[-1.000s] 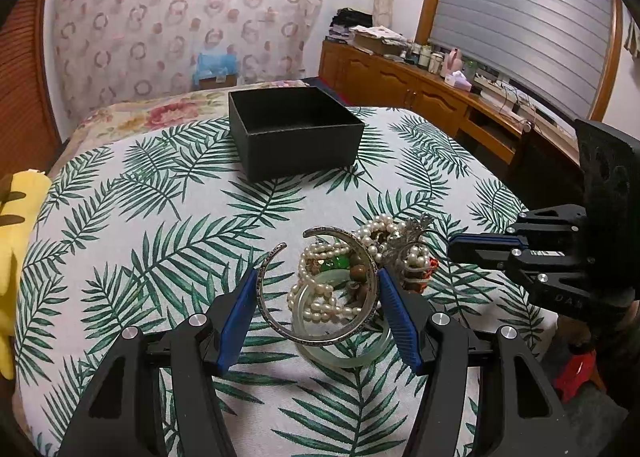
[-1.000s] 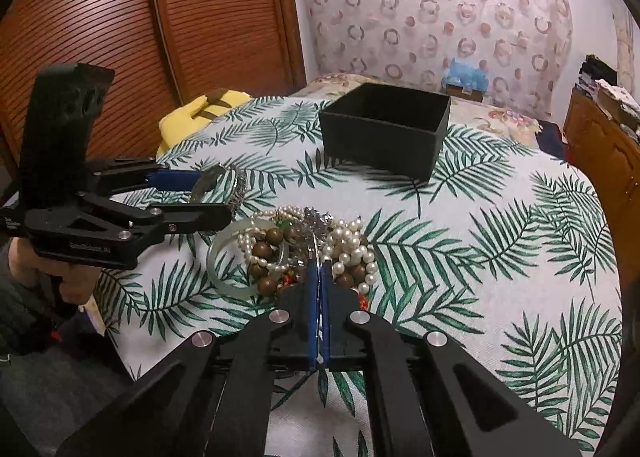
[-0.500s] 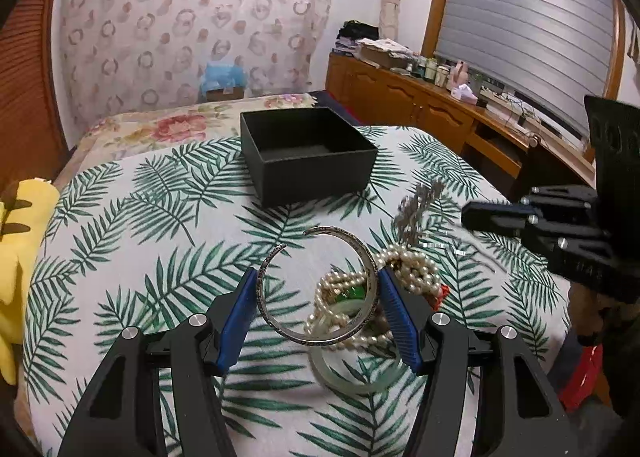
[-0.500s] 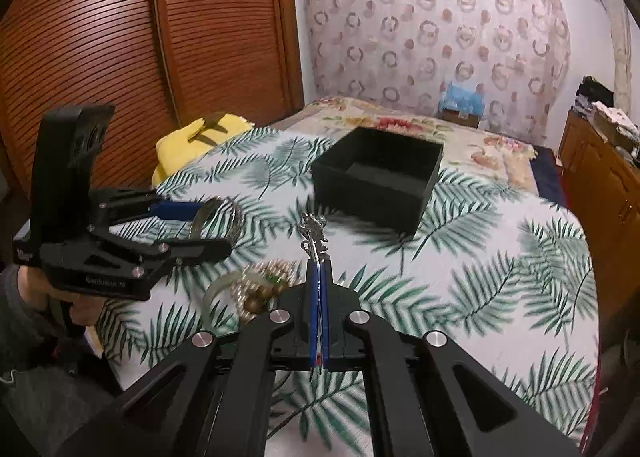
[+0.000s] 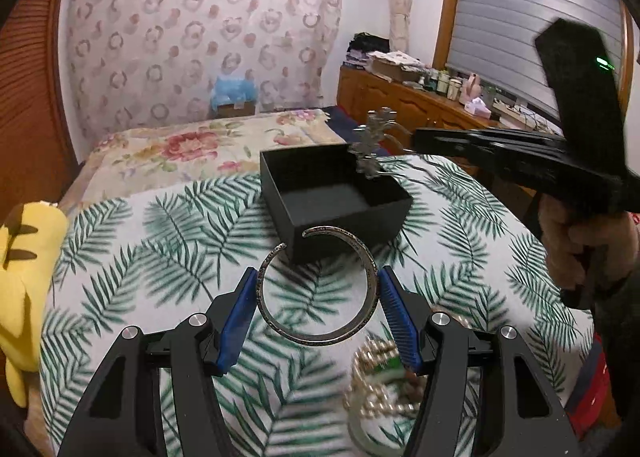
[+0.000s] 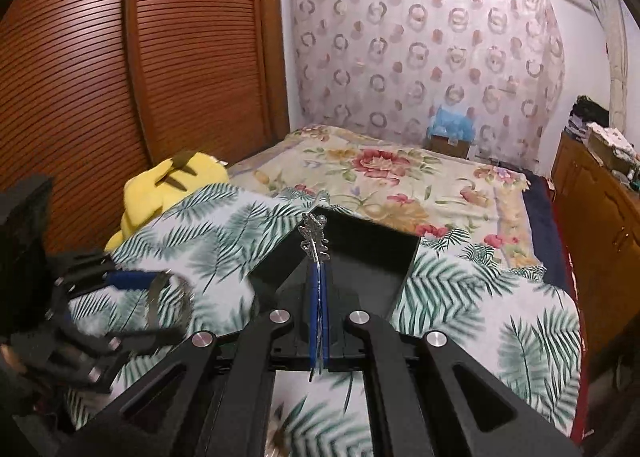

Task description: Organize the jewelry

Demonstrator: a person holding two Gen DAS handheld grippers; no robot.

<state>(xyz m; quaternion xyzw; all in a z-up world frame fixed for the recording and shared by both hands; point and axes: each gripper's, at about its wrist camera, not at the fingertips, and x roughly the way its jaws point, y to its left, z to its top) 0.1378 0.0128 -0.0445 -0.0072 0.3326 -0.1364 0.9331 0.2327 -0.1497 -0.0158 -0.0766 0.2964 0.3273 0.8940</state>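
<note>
The sorting looks barely begun, by my judgement: the black box (image 5: 334,193) shows only a bare dark floor, while a heap of pearl strands and beads (image 5: 380,369) lies on the palm-leaf cloth (image 5: 120,257), just under and right of the left tongs' right finger. The left gripper (image 5: 318,293) stands partly open, its blue pads pressed on the two sides of an open silver cuff bangle (image 5: 318,331), which hangs above the cloth just short of the box's near wall. Further right, the right gripper (image 6: 319,289) is closed tight on a thin silver ornament (image 6: 314,235); its ornate head pokes out ahead of the tips, over the box's opening. Both pieces wait to be dropped in.
</note>
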